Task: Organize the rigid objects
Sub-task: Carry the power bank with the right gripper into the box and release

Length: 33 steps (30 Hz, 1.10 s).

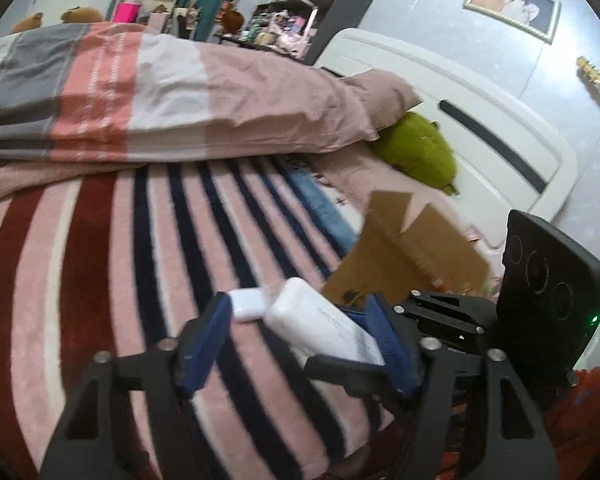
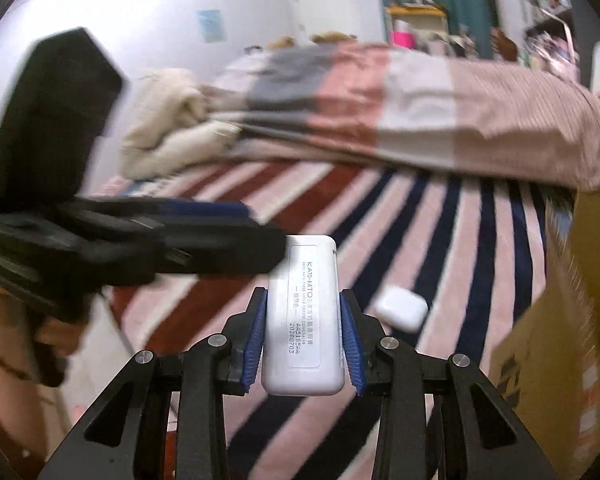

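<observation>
My right gripper (image 2: 304, 340) clamps the white case (image 2: 303, 320) above the striped blanket (image 2: 420, 240), left gripper (image 1: 300, 336) empty and apart; crowding could knock it loose.

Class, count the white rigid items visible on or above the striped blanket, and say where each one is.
2. The white labelled case is clamped in the right gripper; the small white earbud case lies on the blanket. The cardboard box may hide more.

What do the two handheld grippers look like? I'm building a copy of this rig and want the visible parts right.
Both match. The left gripper and right gripper have matte black linkage frames with triangular cut-outs and silver round pivot screws. Their fingers carry blue ribbed pads. Seen from the left wrist view, the right unit's black housing shows three round lenses and a small green light. An orange-red sleeve shows beneath it.
</observation>
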Tool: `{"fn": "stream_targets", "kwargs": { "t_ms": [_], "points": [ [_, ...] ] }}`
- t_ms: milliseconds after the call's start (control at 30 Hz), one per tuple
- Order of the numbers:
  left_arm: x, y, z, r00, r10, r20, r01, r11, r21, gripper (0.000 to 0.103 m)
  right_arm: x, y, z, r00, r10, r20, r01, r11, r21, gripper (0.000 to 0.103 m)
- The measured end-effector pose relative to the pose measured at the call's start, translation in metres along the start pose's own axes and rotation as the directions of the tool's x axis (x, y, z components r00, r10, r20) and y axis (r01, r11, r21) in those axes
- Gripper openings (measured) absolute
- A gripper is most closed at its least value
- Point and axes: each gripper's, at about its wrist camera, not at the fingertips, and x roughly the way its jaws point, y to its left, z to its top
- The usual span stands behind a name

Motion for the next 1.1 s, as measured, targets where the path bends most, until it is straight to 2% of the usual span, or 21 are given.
{"fn": "stream_targets", "kwargs": {
  "t_ms": [33, 67, 133, 267, 433, 633, 867, 900, 1000, 1033, 1100],
  "points": [
    [0.000, -0.005, 0.005, 1.000, -0.030, 0.002, 0.030, 1.000, -0.001, 0.045, -0.006, 0.001, 0.006, 1.000, 0.016, 0.009, -0.016, 1.000, -0.014, 0.031],
    [0.001, -0.009, 0.009, 0.999, -0.042, 0.002, 0.042, 0.999, 0.002, 0.039, -0.013, 0.001, 0.009, 0.999, 0.034, 0.018, -0.033, 0.999, -0.024, 0.031],
    [0.002, -0.019, 0.017, 0.999, -0.047, 0.013, 0.047, 0.999, 0.014, 0.036, -0.026, -0.005, 0.015, 0.998, 0.058, 0.038, -0.057, 0.998, -0.033, 0.031],
    [0.015, -0.045, 0.036, 0.998, -0.062, 0.002, 0.062, 0.997, 0.056, 0.034, -0.046, -0.023, 0.022, 0.997, 0.046, 0.061, -0.044, 0.998, -0.036, 0.031],
    [0.051, -0.083, 0.055, 0.995, -0.075, -0.060, 0.081, 0.992, 0.098, 0.034, -0.069, -0.055, 0.022, 0.999, 0.004, 0.051, -0.003, 1.000, -0.006, 0.031],
    [0.105, -0.121, 0.070, 0.976, -0.089, -0.199, 0.117, 0.984, 0.132, 0.034, -0.090, -0.103, 0.015, 0.998, -0.066, -0.024, 0.068, 0.996, 0.061, 0.031],
    [0.150, -0.143, 0.073, 0.948, -0.028, -0.316, 0.085, 0.982, 0.170, 0.034, -0.093, -0.140, 0.003, 0.980, -0.123, -0.154, 0.136, 0.987, 0.083, 0.031],
    [0.155, -0.144, 0.072, 0.943, -0.008, -0.333, 0.071, 0.982, 0.176, 0.036, -0.090, -0.142, 0.002, 0.977, -0.128, -0.168, 0.143, 0.986, 0.083, 0.031],
    [0.158, -0.148, 0.070, 0.942, 0.054, -0.330, 0.019, 0.977, 0.213, 0.061, -0.086, -0.150, -0.004, 0.968, -0.129, -0.213, 0.158, 0.980, 0.123, 0.033],
    [0.154, -0.149, 0.070, 0.946, 0.063, -0.317, 0.010, 0.975, 0.223, 0.065, -0.084, -0.152, -0.005, 0.966, -0.128, -0.225, 0.160, 0.978, 0.133, 0.042],
    [0.146, -0.147, 0.070, 0.952, 0.058, -0.301, 0.010, 0.975, 0.220, 0.066, -0.086, -0.152, -0.008, 0.965, -0.141, -0.219, 0.173, 0.975, 0.136, 0.049]
  ]
}}
